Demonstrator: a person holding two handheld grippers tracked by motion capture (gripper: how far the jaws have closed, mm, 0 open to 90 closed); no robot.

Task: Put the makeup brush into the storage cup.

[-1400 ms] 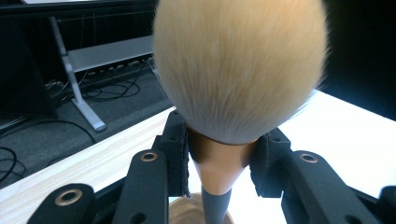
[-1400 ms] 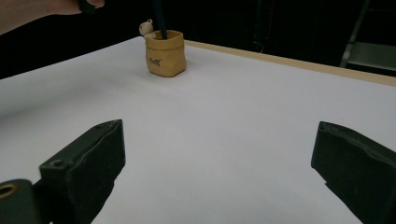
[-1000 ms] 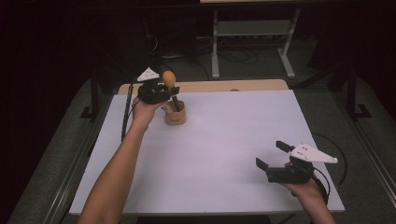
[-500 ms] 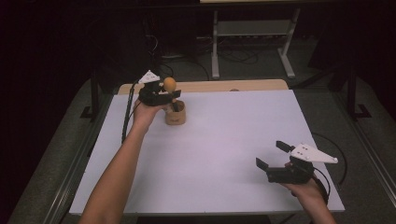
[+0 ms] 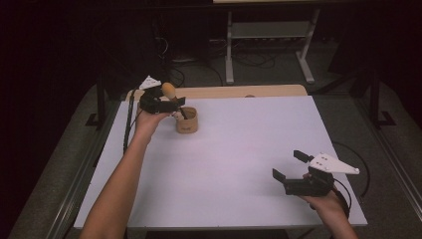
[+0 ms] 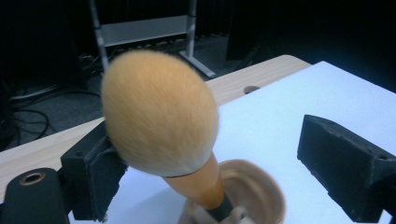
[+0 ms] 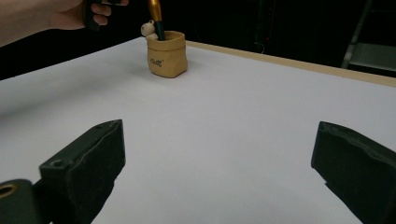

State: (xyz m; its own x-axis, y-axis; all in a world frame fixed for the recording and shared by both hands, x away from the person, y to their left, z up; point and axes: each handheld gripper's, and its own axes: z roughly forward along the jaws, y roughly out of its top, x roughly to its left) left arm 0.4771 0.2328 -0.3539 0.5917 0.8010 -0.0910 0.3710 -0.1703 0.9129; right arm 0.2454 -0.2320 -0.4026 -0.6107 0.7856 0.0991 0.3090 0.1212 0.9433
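1. The left gripper (image 5: 171, 103) has just been opening its jaws. A second ago it held the brush (image 6: 161, 116) tight; now the jaws stand wide apart.
2. The brush is between the jaws, with its fluffy head leaning by one pad (image 6: 100, 175). The other pad is well away from it.
3. The brush stands with its handle down in the little tan cup (image 5: 187, 121), fluffy end up. The cup sits at the far left part of the white table (image 5: 249, 149).
4. I think this means the brush is now put away in the cup, and the left hand can pull back.
5. The right gripper (image 5: 291, 167) rests near the front right corner, jaws wide, holding nothing.
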